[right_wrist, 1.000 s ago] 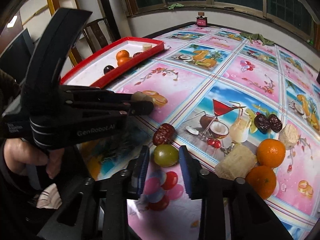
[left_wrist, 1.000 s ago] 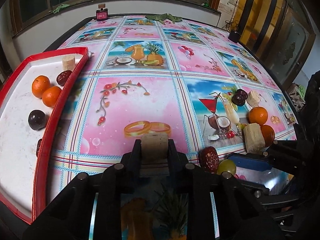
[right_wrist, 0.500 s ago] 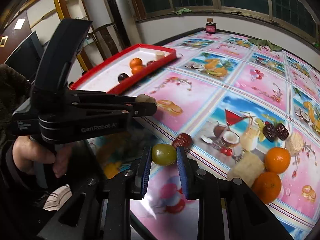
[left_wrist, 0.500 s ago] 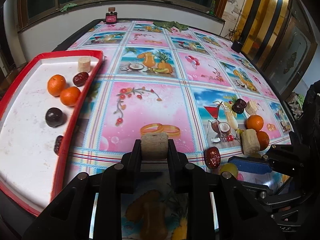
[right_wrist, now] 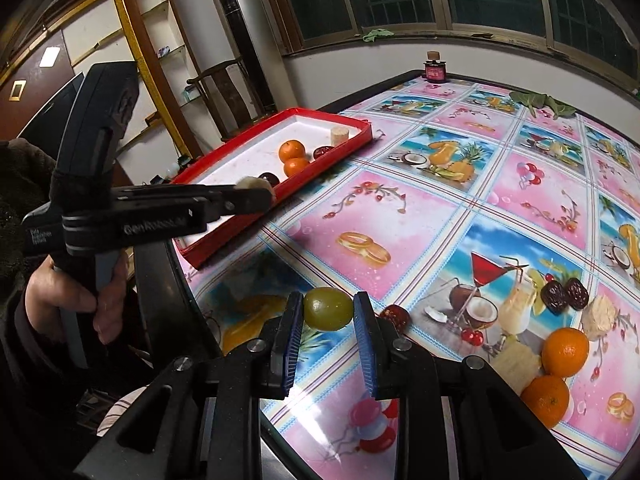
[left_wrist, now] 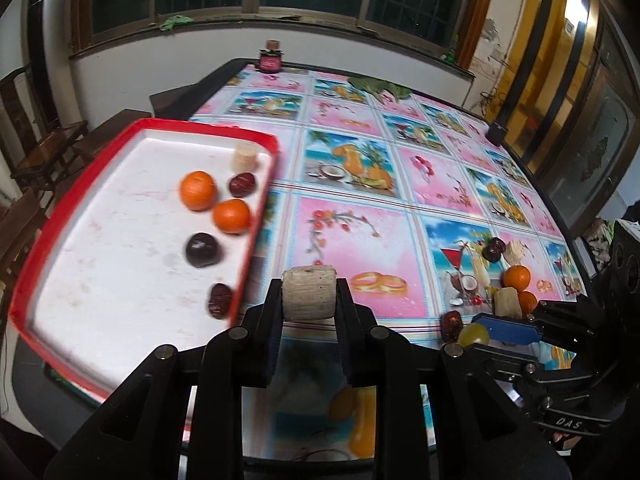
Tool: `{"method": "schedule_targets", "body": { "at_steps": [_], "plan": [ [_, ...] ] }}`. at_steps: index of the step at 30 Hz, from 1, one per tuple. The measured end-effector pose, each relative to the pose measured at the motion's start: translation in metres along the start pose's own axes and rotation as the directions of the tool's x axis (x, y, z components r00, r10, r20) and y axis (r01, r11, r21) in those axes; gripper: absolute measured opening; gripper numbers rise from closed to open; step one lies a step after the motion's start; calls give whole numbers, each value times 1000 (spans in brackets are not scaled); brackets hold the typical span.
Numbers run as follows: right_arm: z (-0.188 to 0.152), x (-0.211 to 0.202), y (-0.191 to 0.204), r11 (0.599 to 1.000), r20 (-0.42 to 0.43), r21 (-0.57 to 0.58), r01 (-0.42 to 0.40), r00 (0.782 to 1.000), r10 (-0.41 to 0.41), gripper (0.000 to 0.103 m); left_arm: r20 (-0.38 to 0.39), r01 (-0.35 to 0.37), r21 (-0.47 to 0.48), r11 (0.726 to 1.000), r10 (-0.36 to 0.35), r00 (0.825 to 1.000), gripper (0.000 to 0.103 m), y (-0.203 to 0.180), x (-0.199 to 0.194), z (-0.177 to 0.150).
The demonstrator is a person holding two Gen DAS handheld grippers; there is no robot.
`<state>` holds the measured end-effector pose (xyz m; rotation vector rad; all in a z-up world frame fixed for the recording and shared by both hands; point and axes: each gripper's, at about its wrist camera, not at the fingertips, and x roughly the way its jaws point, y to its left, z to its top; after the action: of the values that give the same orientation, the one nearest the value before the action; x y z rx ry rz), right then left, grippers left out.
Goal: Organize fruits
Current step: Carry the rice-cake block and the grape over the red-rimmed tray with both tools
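Note:
My left gripper (left_wrist: 309,294) is shut on a pale sugarcane chunk (left_wrist: 309,296), held above the table just right of the red tray (left_wrist: 256,140). In the tray lie two oranges (left_wrist: 197,190), a dark plum (left_wrist: 203,250), two red dates (left_wrist: 242,184) and another sugarcane piece (left_wrist: 244,156). My right gripper (right_wrist: 328,309) is shut on a green grape (right_wrist: 328,309) lifted over the table's near edge. A red date (right_wrist: 394,315) lies just right of the grape. In the right wrist view the left gripper (right_wrist: 256,196) reaches over the tray's near rim (right_wrist: 192,256).
At the right of the table lie two oranges (right_wrist: 565,352), pale sugarcane chunks (right_wrist: 516,360) and two dark dates (right_wrist: 564,294). A small red jar (right_wrist: 435,70) stands at the far edge beside green leaves (right_wrist: 540,102). A person's hand (right_wrist: 80,300) grips the left handle. Chairs stand beyond the tray.
The left gripper has risen and swung left toward the tray with the sugarcane chunk. The right gripper has closed on the grape and lifted it off the table.

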<state>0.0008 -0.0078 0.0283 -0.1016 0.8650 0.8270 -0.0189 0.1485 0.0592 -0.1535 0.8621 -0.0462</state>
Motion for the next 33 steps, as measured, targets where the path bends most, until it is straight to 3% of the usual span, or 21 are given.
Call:
{"method": "schedule_targets", "body": {
  "at_steps": [12,24,33],
  "plan": [
    [15,0,8,999,0,-34,-15,1000,15,26,-41,-65,32,997,66,997,22,32,-11,-3],
    [54,3,36,986,-9,-158,-50,999,50,26,-87,-121,-27,992,118,989,22,75,-4,-14],
    [93,59,41,972,-91,-154,-176,982,163,26,-101,-132,-45,990,127,987,22,90,-1,-15]
  ]
}}
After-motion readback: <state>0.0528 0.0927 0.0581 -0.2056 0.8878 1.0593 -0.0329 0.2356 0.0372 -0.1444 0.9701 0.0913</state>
